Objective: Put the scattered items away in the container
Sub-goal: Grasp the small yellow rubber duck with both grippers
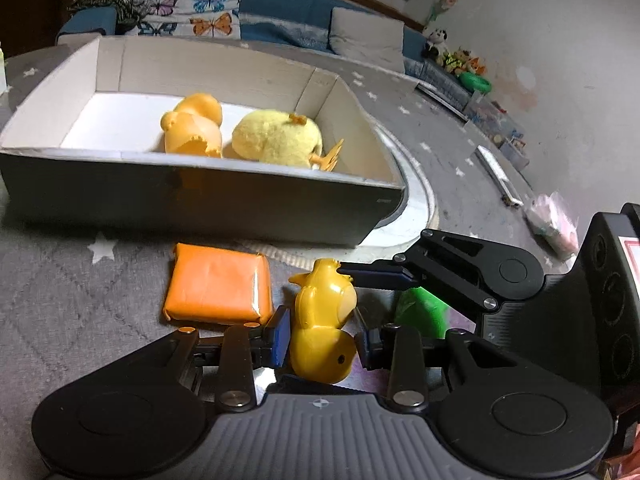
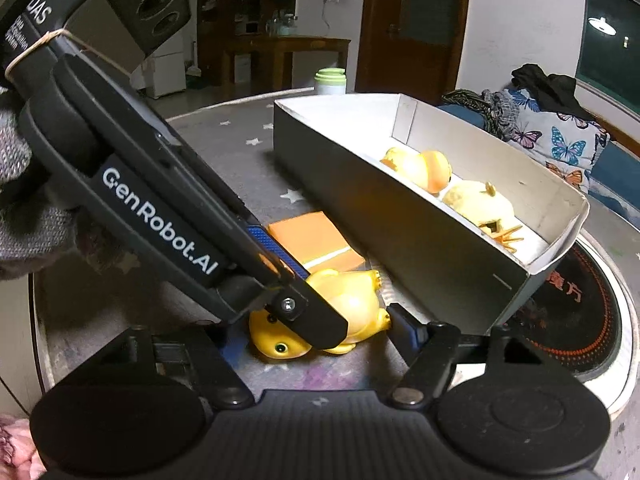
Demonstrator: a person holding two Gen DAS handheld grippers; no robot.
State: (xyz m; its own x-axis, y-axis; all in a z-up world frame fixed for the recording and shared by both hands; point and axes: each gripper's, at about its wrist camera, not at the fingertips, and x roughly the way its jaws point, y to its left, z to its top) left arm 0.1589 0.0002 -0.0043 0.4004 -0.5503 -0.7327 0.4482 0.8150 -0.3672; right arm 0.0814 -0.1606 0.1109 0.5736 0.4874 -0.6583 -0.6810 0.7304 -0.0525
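Left tongs (image 1: 322,344) clamp duck (image 1: 324,328) | green item (image 1: 420,312) half-hidden

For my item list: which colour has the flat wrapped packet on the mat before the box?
Orange packet, clearest in the left wrist view.

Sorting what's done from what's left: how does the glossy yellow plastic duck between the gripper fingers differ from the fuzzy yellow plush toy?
The glossy yellow plastic duck lies on the grey star-patterned cloth outside the grey cardboard box; the fuzzy yellow plush toy already sits inside it. The duck is hard and shiny, the plush matte and furry. The duck is between the left gripper pads; nothing touches the plush. Both are yellow.
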